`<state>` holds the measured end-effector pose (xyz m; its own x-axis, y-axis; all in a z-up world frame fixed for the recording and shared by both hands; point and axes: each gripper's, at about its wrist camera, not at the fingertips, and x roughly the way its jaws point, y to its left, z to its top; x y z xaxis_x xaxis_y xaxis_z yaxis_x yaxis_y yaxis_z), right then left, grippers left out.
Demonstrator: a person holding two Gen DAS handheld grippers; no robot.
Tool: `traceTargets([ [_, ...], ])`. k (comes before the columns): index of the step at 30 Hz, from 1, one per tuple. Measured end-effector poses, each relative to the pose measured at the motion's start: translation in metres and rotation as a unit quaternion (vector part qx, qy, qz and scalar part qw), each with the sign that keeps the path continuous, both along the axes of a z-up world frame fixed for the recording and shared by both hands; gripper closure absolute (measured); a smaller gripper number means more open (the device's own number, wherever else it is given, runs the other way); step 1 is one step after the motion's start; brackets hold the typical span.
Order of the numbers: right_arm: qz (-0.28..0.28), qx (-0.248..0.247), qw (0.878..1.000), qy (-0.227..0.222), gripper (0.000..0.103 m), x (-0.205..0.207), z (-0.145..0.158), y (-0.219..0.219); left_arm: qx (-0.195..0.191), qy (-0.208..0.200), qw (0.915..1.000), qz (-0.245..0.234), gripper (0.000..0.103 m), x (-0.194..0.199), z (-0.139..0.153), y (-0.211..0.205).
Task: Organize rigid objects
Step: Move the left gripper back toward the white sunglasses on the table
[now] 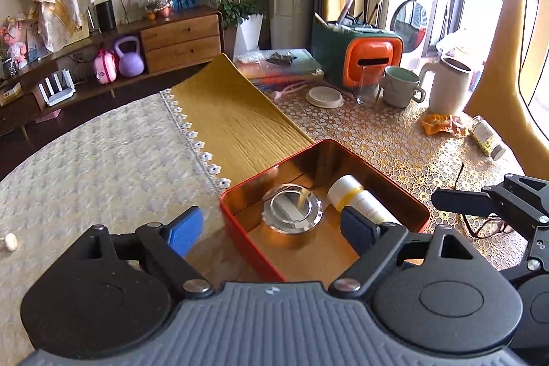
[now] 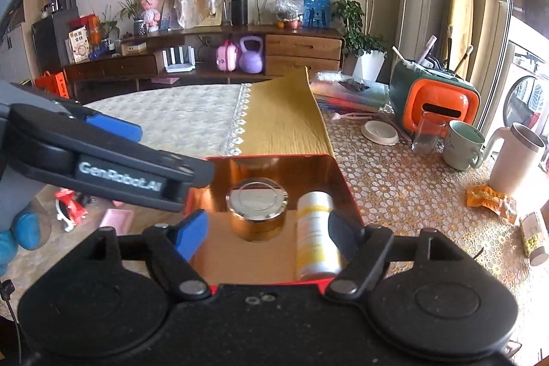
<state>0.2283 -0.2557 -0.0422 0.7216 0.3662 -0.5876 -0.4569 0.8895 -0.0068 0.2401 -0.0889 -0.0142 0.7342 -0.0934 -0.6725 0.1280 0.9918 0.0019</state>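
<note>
Two things lay in the red tin (image 2: 346, 191): a round metal jar (image 2: 256, 208) and a capped bottle (image 2: 314, 228) beside it. Both grippers, left (image 1: 271, 225) and right (image 2: 264, 228), hung above with jaws wide and nothing between them. Jar looked heavy, stiff and slick, best pinched across its sides; bottle seemed light, likely to roll, best gripped round its middle

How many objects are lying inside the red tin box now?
2. In the red tin box, the round metal container stands in the middle, and the white-and-yellow bottle lies on its side along the right wall. The near part is hidden.
</note>
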Motion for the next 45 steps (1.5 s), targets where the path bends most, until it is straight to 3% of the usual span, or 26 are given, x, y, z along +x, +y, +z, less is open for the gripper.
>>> traceTargets([
  [3, 0.006, 0.003, 1.000, -0.002, 0.021, -0.010, 0.004, 0.007, -0.012, -0.003, 0.9999, 0.006, 0.013, -0.014, 0.006, 0.012],
  [6, 0.017, 0.005, 1.000, -0.004, 0.019, -0.019, 0.008, 0.016, -0.030, -0.011, 0.9994, 0.012, 0.004, -0.030, 0.011, 0.027],
  [19, 0.051, 0.010, 0.999, -0.010, 0.007, -0.051, 0.012, 0.050, -0.053, -0.022, 0.9975, 0.042, 0.000, -0.086, 0.015, 0.093],
  [23, 0.057, 0.009, 0.998, -0.012, 0.005, -0.057, 0.010, 0.060, -0.064, -0.029, 0.9961, 0.053, 0.000, -0.103, 0.007, 0.115],
  [28, 0.069, 0.002, 0.998, -0.011, 0.005, -0.063, 0.005, 0.075, -0.046, -0.029, 0.9952, 0.082, 0.000, -0.119, -0.003, 0.142],
  [34, 0.076, -0.001, 0.997, -0.006, 0.005, -0.066, -0.004, 0.093, -0.060, 0.002, 0.9925, 0.106, 0.000, -0.130, -0.023, 0.179],
  [40, 0.097, -0.013, 0.995, 0.000, 0.005, -0.069, -0.017, 0.111, -0.040, -0.014, 0.9921, 0.118, 0.000, -0.140, -0.042, 0.197],
  [45, 0.104, -0.014, 0.994, 0.012, 0.006, -0.064, -0.026, 0.125, -0.030, -0.001, 0.9902, 0.136, 0.000, -0.131, -0.061, 0.216],
])
